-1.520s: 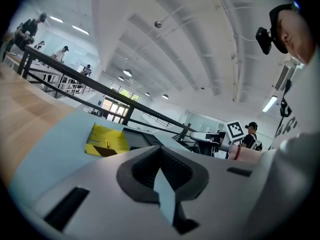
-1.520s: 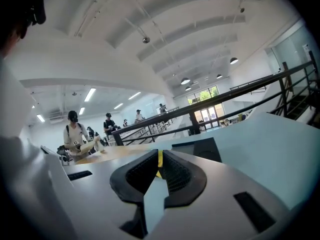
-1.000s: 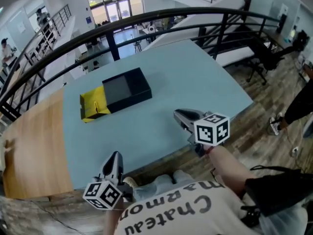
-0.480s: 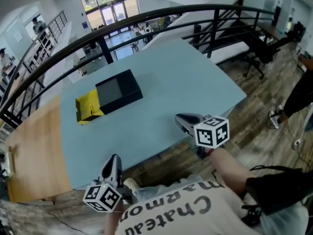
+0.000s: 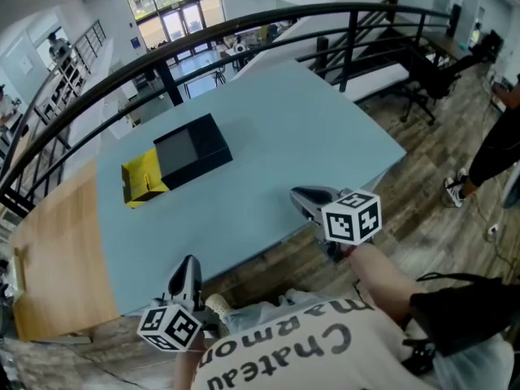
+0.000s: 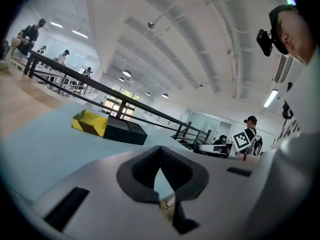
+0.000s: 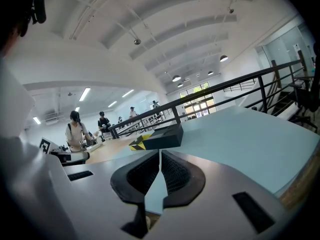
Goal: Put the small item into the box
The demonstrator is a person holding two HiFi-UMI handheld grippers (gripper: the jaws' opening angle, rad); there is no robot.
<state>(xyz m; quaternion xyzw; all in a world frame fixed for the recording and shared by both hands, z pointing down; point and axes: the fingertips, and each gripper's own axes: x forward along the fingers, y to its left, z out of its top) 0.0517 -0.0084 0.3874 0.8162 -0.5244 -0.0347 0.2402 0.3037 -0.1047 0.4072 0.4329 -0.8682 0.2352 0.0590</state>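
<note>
Both grippers hang at the near edge of the blue table point(image 5: 309, 128), well apart from the black box point(image 5: 192, 150), which sits open-topped toward the table's far left. Held low and back like this, they look parked rather than engaged, so I judge that no step of the task is under way. The left gripper point(image 5: 188, 268) is close to the person's body, well short of the box, and its 2 jaws are pressed together with nothing between them. The right gripper point(image 5: 307, 197) sits to the right of the box and nearer the person, its jaws likewise closed tip to tip and empty. A yellow piece point(image 5: 142, 177) lies touching the box's left end (whether it is the small item or a folded-out flap of the box I cannot tell), and no other loose item shows. The head view gives the layout from above: the box's dark interior with the yellow piece beside it. The 2 gripper views add what it cannot: the jaw pads meeting, and a low side-on look at the box that shows black-and-yellow stripes on the yellow piece's side wall.
</note>
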